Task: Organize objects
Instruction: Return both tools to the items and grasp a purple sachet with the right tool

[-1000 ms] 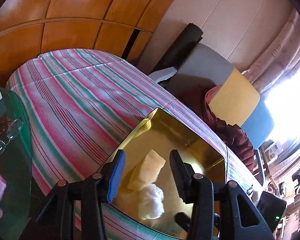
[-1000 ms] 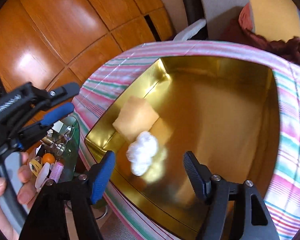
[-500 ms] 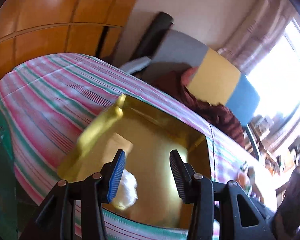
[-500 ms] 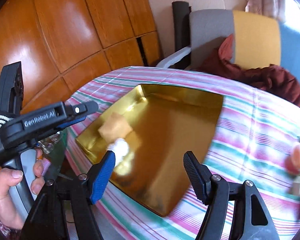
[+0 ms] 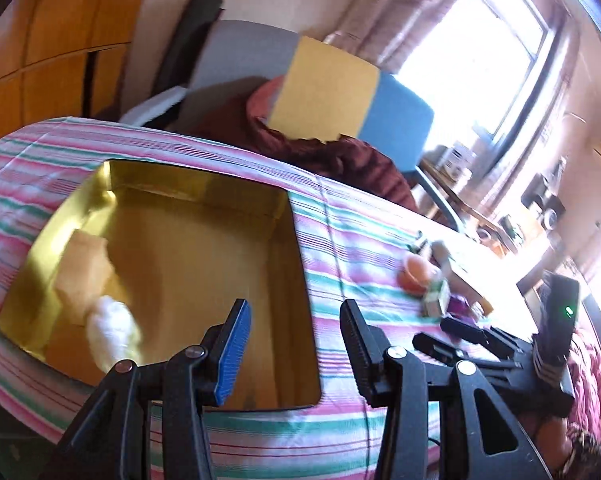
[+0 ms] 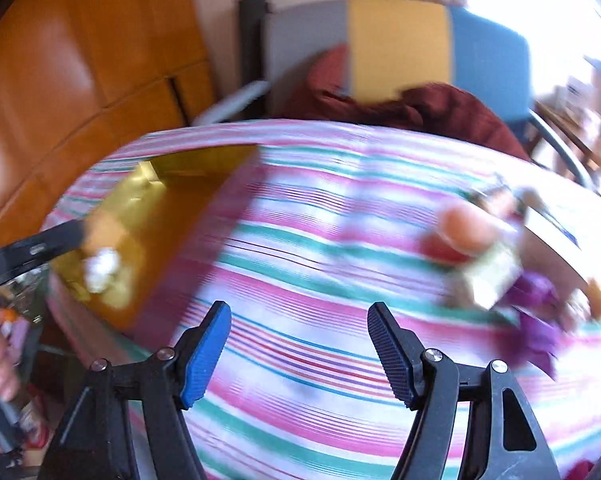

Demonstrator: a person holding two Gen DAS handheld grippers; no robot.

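Note:
A gold tray lies on the striped tablecloth. It holds a yellow sponge and a white cotton ball. My left gripper is open and empty over the tray's near right corner. My right gripper is open and empty over bare cloth. The tray is to its left. A blurred cluster of small objects lies to the right: an orange ball, a small box and a purple thing. The cluster also shows in the left wrist view.
A chair with grey, yellow and blue panels and a dark red cloth stands behind the table. Wooden wall panels are to the left. The right gripper's body shows at the right of the left wrist view.
Both grippers have swung right, away from the tray's contents. The right gripper now faces bare cloth and the object cluster. Both stay open.

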